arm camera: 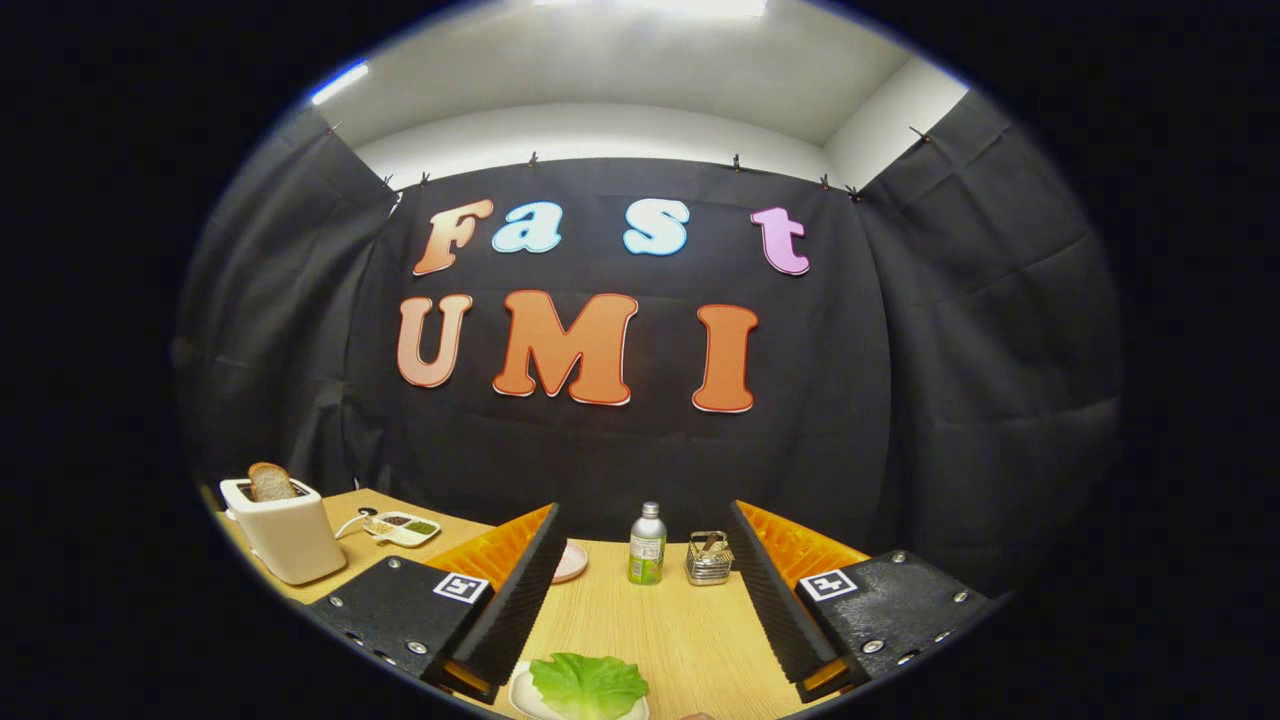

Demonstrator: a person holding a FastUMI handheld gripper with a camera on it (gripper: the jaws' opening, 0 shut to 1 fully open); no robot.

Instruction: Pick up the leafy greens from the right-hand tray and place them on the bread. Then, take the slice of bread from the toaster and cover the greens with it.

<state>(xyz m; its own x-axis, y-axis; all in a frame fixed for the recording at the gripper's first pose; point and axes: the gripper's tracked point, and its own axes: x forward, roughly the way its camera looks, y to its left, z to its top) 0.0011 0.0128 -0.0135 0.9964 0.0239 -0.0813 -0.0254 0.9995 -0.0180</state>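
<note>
A green lettuce leaf (588,684) lies on a white tray (522,692) on the wooden table, low between my two fingers and nearer the left one. My gripper (640,585) stands open above the table with nothing between its fingers. Off to the far left stands a cream toaster (285,533) with a slice of bread (270,482) sticking up out of its slot. A pink plate (572,562) peeks out just behind the left fingertip; what lies on it is hidden.
A small green-labelled bottle (647,545) and a wire basket (709,560) stand at the table's far edge between the fingers. A small white dish (405,527) with dark contents sits right of the toaster. The black cloth wall closes the back.
</note>
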